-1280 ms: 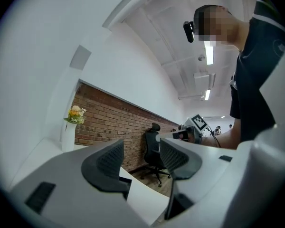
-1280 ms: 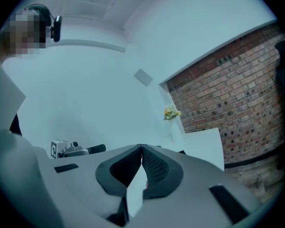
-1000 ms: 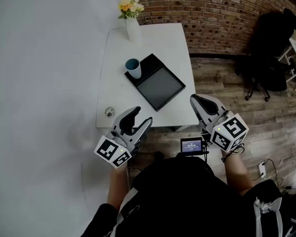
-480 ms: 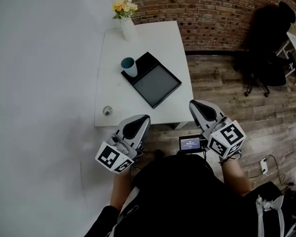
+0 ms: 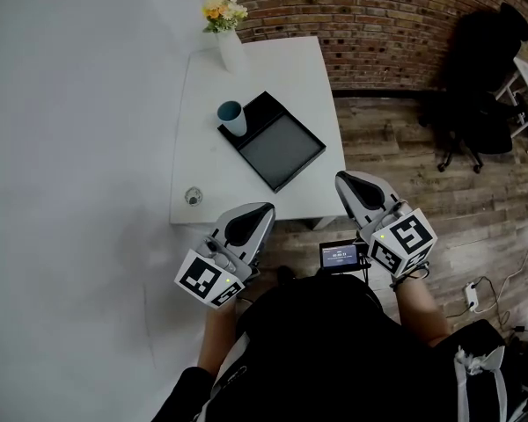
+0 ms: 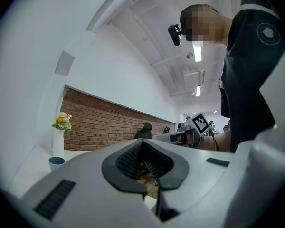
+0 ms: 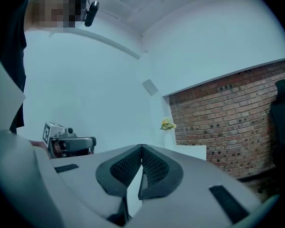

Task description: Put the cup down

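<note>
A teal cup (image 5: 232,117) stands upright at the left corner of a black tray (image 5: 277,148) on the white table (image 5: 255,69). Both grippers hang short of the table's near edge, well apart from the cup. My left gripper (image 5: 263,210) is shut with nothing between its jaws. My right gripper (image 5: 342,180) is shut and empty too. In the left gripper view the cup (image 6: 56,162) shows small at far left, past the closed left gripper (image 6: 142,142). The right gripper view shows my right gripper (image 7: 142,147) closed, and no cup.
A white vase of flowers (image 5: 224,26) stands at the table's far left corner, and a small round thing (image 5: 194,197) lies near its front left. A brick wall (image 5: 378,25) runs behind; a black chair (image 5: 480,86) stands on the wooden floor at right. A small screen (image 5: 341,256) sits at my waist.
The left gripper's jaws, open a second ago, have shut on nothing, and that gripper has shifted slightly right. The right gripper has stayed put.
</note>
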Demonstrator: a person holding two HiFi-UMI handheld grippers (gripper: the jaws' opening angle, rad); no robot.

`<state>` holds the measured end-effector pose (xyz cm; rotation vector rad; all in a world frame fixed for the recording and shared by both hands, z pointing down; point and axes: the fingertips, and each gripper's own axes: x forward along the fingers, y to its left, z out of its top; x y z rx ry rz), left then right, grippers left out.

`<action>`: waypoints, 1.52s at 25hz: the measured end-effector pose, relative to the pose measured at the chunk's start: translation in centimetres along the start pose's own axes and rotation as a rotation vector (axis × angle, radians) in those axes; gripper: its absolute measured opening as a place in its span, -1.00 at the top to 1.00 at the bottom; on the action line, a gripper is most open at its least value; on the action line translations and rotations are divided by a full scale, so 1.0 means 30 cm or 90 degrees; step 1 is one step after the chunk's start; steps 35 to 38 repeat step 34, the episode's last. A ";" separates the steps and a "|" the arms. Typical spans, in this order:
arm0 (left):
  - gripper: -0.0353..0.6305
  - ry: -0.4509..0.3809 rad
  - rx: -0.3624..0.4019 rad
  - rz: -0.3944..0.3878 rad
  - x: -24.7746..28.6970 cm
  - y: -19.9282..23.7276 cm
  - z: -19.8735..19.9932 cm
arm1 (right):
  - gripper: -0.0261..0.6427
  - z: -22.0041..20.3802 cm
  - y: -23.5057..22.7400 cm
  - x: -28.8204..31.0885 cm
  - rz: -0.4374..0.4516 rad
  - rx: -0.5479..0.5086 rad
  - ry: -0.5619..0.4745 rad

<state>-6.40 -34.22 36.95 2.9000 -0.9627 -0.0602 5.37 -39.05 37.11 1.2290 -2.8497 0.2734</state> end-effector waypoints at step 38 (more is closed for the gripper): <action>0.87 0.007 -0.024 0.008 0.040 0.025 -0.020 | 0.89 -0.018 -0.018 0.030 -0.018 -0.031 0.005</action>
